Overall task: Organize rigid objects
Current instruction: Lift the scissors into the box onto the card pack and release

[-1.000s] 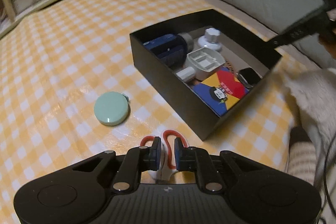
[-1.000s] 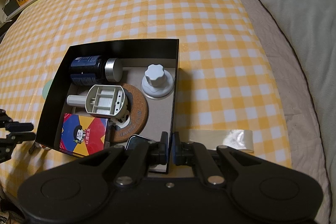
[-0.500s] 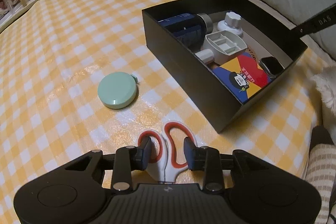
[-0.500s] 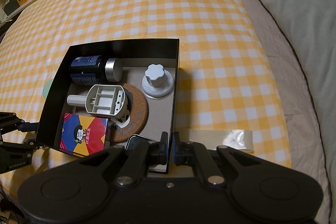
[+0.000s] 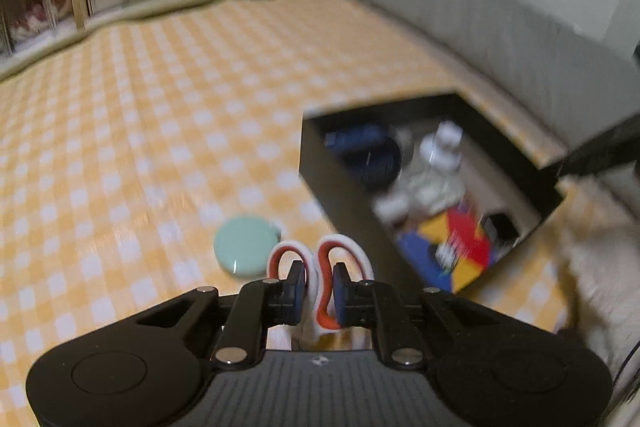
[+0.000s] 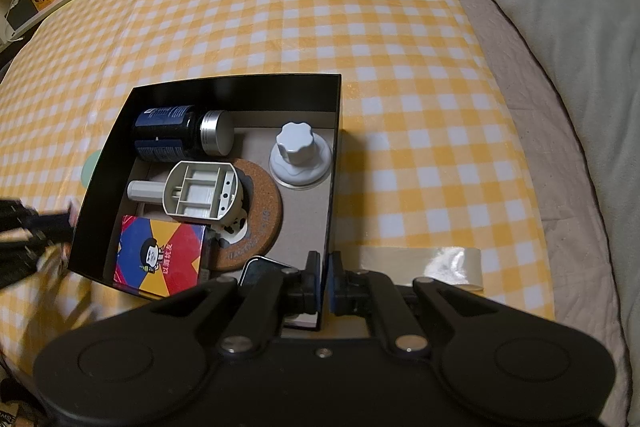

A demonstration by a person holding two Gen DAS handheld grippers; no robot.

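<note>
Left wrist view, though blurred, shows the left gripper closed on a pair of scissors at the lower centre of the frame: the white-and-red handle loops stick up between and above the fingers, and the blades are hidden below the tool. A black box lies to the right of centre, and a round mint-green disc rests on the yellow checked cloth just left of the scissors.

Right wrist view shows the right gripper at the lower centre, its fingers drawn together on the near right wall of the black box, apparently steadying it. Inside are seen a dark blue bottle, a white knob, a grey tray, a cork disc and a colourful card box. A roll of tape lies on the cloth at the lower right.

The scissors are judged light and stiff, with smooth plastic handles that could slip or swivel in a pinch. A hold where the two loops meet, as is taken now, is judged sound; the hidden blades would call for care over the box wall. The green disc is judged light, hard and low, so its rim would best be taken from both sides.
</note>
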